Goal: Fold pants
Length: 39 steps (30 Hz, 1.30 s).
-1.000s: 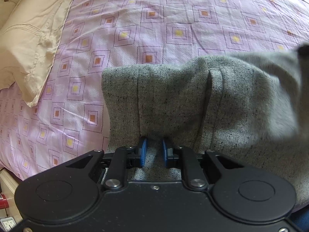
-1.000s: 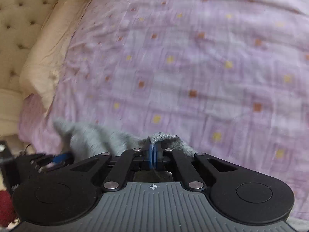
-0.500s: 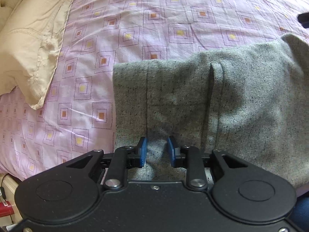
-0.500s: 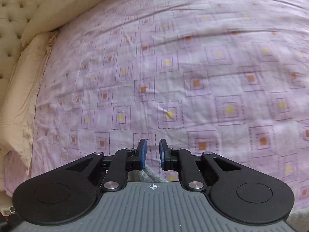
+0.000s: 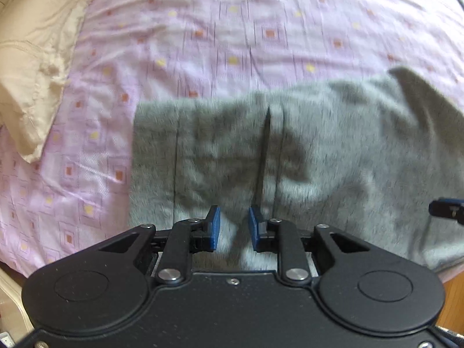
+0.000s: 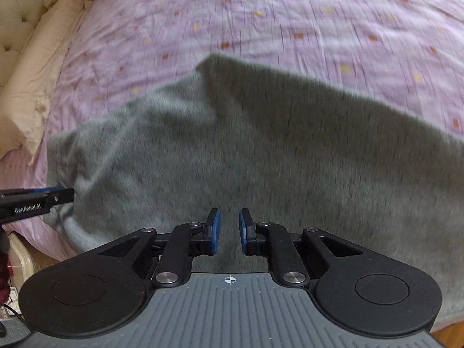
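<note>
The grey pants lie spread on the bed, over a pink bedsheet patterned with small orange and yellow squares, and they fill the lower half of both wrist views. In the left wrist view a straight folded edge of the cloth runs down the left side, a dark seam or belt loop stands near the middle, and one corner of the fabric rises in a peak at the far right. A cream pillow lies on the sheet to the left, well apart from the pants. The left gripper points down at the cloth with its blue fingers a narrow gap apart; they have just been closing a little, with grey fabric showing in the gap but no visible pinch on it. The right gripper hangs over the wider body of the pants, its fingers narrowly parted and holding nothing, the cloth lying beneath them. In the right wrist view the left gripper's tip shows at the left edge, touching the near corner of the pants. A tufted cream headboard stands at the upper left.
</note>
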### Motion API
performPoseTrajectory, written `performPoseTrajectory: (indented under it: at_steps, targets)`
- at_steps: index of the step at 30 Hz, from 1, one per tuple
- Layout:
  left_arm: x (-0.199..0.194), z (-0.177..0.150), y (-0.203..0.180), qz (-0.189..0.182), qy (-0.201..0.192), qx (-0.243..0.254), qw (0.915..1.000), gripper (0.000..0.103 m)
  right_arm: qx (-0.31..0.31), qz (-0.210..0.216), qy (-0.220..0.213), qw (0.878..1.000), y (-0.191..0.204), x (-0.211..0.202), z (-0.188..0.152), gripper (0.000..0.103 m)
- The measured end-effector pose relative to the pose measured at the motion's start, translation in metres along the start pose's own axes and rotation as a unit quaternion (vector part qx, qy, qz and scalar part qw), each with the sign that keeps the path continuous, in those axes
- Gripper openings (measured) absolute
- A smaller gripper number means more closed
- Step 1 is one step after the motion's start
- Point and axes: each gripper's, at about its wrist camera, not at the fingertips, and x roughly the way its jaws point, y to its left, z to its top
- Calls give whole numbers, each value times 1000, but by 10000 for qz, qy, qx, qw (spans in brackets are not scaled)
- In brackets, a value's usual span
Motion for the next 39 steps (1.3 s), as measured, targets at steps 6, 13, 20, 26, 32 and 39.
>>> performPoseTrajectory:
  at_steps: [6,13,20,26,32,39]
  targets:
    - [4,-12,-3,89,-15,263,9996,31,174,-332,196,9991,7,11,-36,14]
    - [0,-17,-3,58,-137,340,9993,31,280,-448,-14,9986,15,-8,-58,14]
    - [-31,-21,-29,-192,-588,598,9963,31,1308,-499,-929,9858,-25,-70,-87,14]
    - [-26,-20,-76,-461,-707,1141,9899,31,2104,-845,-1254,9658,-80,-95,-117,14]
    - [13,-34,-95,-133,-293,1272,9914,32,2583,-992,-1554,9483,-130,-115,-142,14]
    - [-5,-42,-114,388,-515,952,9934,32,2785,-1174,-1867,9348,-220,-154,-150,14]
